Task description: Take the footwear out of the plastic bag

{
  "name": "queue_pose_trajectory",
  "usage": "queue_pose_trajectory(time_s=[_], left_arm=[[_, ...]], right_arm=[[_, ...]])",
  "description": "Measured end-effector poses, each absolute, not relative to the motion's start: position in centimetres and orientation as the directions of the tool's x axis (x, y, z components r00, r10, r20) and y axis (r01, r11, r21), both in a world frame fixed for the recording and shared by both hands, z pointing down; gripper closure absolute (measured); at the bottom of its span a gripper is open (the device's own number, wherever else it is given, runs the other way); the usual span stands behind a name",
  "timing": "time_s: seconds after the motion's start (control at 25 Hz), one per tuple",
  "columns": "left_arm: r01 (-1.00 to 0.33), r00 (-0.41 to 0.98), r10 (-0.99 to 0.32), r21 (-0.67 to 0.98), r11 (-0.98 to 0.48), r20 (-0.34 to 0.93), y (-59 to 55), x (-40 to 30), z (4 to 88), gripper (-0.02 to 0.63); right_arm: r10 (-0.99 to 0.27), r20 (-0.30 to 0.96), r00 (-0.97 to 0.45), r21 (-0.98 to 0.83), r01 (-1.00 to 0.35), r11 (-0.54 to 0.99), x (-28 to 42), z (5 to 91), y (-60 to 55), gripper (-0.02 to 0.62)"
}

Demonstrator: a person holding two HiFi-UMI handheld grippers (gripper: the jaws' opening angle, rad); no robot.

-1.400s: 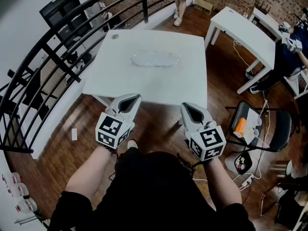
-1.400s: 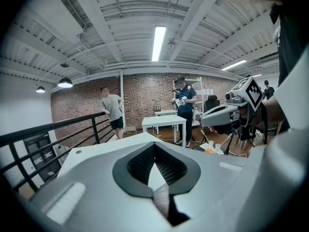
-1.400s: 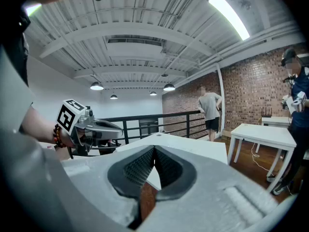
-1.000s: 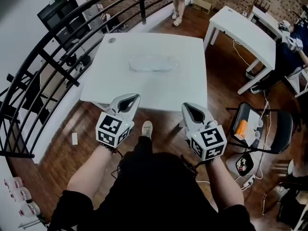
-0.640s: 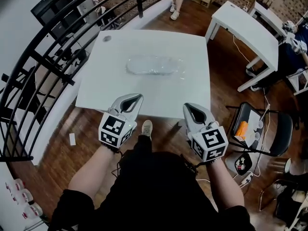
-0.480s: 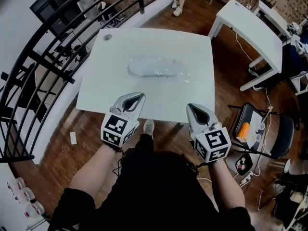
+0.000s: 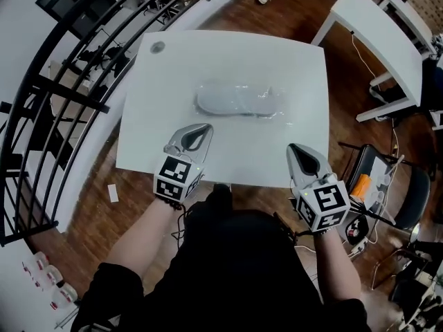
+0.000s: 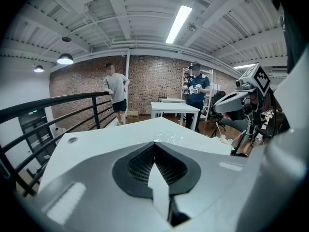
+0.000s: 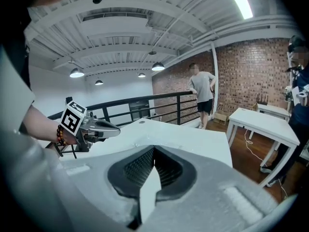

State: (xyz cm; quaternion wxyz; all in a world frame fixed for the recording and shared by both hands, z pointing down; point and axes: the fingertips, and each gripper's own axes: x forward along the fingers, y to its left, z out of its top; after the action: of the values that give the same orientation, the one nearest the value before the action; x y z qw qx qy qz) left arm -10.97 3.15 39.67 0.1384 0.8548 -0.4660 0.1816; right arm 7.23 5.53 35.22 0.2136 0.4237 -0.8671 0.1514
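Note:
A clear plastic bag with a grey shoe inside lies flat near the middle of the white table. A crinkled bit of the bag shows over the jaws in the left gripper view. My left gripper hovers over the table's near edge, a little short of the bag, shut and empty. My right gripper hangs at the near right edge, also shut with nothing in it. In the right gripper view the left gripper shows at the left.
A black curved railing runs along the table's left side. A second white table stands at the far right, and a black chair with small items is at the right. A person stands by the far railing, another further right.
I have stepped up to the table. Both grippers now reach its near edge, and the bag lies closer under them. The jaws stay shut.

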Motion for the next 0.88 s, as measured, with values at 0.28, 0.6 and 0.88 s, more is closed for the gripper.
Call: queue_pose_trajectory(time_s=[0.28, 0.6, 0.88], left_arm=[[-0.865, 0.451, -0.732, 0.050, -0.499, 0.511, -0.7, -15.2, 43.1, 0.588], [-0.857, 0.426, -0.676, 0.028, -0.515, 0.602, -2.8, -17.4, 47.1, 0.588], [-0.854, 0.413, -0.637, 0.034, -0.519, 0.651, -3.3, -18.2, 49.7, 0.551]], right_arm=[[-0.656, 0.554, -0.513, -0.089, -0.820, 0.565, 5.9, 36.8, 1.8, 0.601], [-0.649, 0.596, -0.472, -0.093, -0.844, 0.529, 5.6, 38.1, -1.4, 0.571], [-0.644, 0.620, -0.448, -0.086, -0.855, 0.512, 6.0, 38.8, -2.8, 0.565]])
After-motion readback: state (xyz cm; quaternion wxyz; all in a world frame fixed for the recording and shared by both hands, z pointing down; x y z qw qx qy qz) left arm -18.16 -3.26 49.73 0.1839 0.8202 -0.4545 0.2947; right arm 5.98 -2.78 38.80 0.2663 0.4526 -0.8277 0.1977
